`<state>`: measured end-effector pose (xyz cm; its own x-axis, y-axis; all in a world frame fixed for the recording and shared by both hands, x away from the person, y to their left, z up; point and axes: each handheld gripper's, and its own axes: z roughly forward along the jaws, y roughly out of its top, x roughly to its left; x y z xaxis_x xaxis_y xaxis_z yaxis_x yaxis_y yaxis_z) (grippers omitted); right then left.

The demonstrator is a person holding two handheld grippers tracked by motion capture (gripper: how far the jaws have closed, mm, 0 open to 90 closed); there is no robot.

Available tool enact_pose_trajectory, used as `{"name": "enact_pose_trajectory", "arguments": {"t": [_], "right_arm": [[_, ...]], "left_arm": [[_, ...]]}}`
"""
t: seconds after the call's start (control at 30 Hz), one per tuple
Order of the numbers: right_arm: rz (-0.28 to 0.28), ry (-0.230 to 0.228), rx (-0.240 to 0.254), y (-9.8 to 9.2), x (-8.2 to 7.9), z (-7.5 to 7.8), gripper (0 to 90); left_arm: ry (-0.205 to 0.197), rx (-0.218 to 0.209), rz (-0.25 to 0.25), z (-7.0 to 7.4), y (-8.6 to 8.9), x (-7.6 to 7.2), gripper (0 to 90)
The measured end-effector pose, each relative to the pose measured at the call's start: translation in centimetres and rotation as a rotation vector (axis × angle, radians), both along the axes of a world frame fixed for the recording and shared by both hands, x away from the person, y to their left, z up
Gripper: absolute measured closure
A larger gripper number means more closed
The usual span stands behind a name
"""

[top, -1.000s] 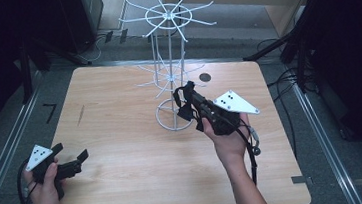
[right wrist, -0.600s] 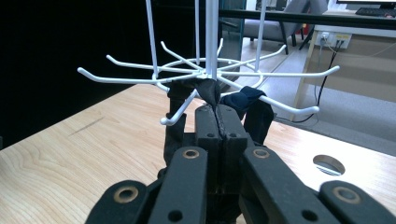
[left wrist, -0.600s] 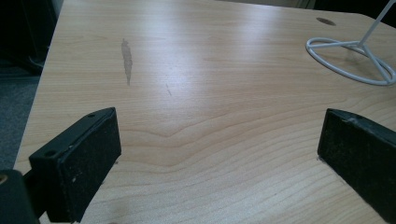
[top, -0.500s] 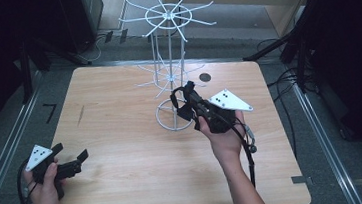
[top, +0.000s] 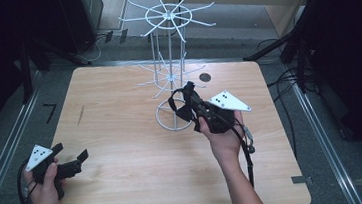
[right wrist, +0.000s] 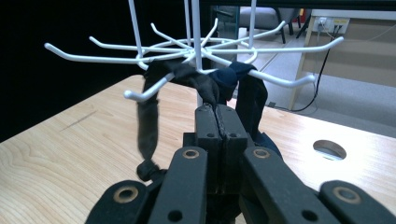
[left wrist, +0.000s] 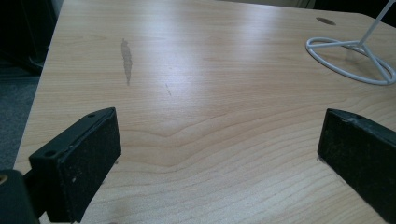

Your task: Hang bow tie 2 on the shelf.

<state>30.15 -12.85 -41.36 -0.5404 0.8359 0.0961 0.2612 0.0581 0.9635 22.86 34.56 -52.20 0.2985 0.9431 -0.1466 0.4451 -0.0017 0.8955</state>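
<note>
High view shows us one wooden table point(top: 122, 138), one white wire rack point(top: 171, 78) standing on it, and two grippers. We hold our right gripper point(right wrist: 217, 109) clamped tight on one dark cloth strap point(right wrist: 148, 121), which drapes over the hooks of the rack's lower tier. Our left gripper point(left wrist: 219, 154) rests near the table's left front corner, jaws wide apart with nothing between them

White wire rack point(top: 171, 78); black cloth strap point(right wrist: 148, 122); pale wood-grain table point(top: 122, 138); black tongs point(right wrist: 218, 125).
</note>
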Motion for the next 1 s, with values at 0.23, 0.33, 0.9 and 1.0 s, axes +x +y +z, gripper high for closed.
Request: {"name": "enact_pose_trajectory", "arguments": {"t": [0.23,0.33,0.9,1.0], "right_arm": [[-0.003,0.015,0.002,0.3,0.3,-0.5,90.0],[-0.003,0.019,-0.003,0.4,0.4,-0.6,90.0],[0.0,0.034,-0.004,0.6,0.4,-1.8,83.7],[0.002,0.035,-0.002,0.6,0.4,-1.9,79.9]], "left_arm": [[0.001,0.0,-0.001,0.0,0.0,0.0,0.0],[0.001,0.0,-0.001,0.0,0.0,0.0,0.0],[0.001,0.0,-0.002,0.0,0.0,0.0,0.0],[0.001,0.001,-0.003,0.0,0.0,0.0,0.0]]}}
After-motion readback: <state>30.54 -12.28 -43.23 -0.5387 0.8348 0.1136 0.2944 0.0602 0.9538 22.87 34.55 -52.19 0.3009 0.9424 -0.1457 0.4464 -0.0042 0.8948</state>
